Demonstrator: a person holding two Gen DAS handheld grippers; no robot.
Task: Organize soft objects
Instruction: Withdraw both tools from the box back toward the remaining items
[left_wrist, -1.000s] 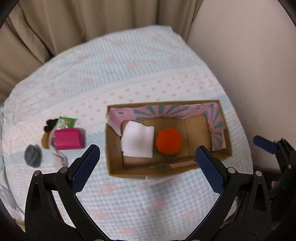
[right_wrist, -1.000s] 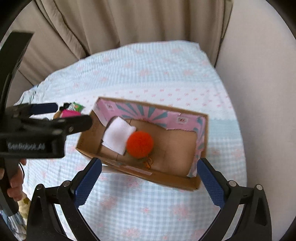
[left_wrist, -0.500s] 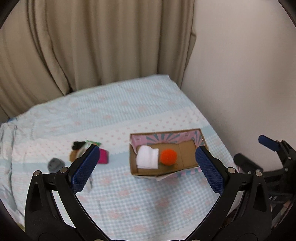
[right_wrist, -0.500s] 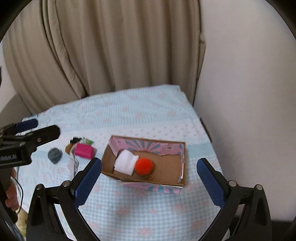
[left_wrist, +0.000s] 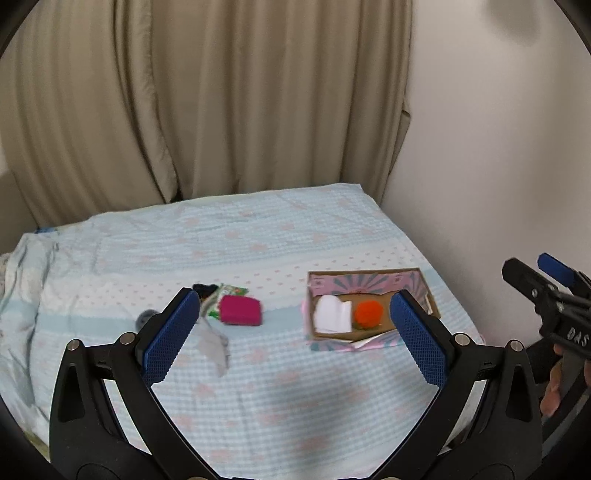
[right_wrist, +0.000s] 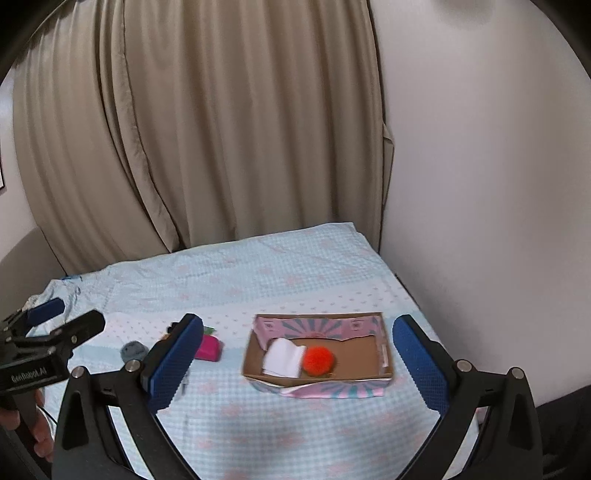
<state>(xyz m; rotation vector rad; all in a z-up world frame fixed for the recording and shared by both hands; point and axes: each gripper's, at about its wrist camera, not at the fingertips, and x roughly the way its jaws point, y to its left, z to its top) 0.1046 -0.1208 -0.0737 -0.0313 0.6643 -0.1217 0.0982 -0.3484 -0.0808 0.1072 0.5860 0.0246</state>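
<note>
A cardboard box (left_wrist: 424, 291) (right_wrist: 382, 354) with a pink striped lining sits on the right of the bed. It holds a folded white cloth (left_wrist: 332, 314) (right_wrist: 282, 356) and an orange pompom (left_wrist: 367, 314) (right_wrist: 317, 360). Left of the box lie a pink pouch (left_wrist: 240, 311) (right_wrist: 208, 349), a green packet (left_wrist: 231, 291), a black item (left_wrist: 205, 287), a grey ball (left_wrist: 144, 316) (right_wrist: 131, 350) and a grey cloth scrap (left_wrist: 216, 345). My left gripper (left_wrist: 291, 306) and my right gripper (right_wrist: 297, 325) stand open and empty, well back from the bed's objects.
The bed has a light blue checked cover (left_wrist: 258, 387) with pink bows. Beige curtains (left_wrist: 221, 110) hang behind it and a white wall (left_wrist: 498, 166) runs along its right side. A hand (right_wrist: 33, 424) holds the left gripper's handle.
Both grippers have pulled back and up from just over the box, so the whole bed, curtains and wall now show. The box and loose items have not moved.
</note>
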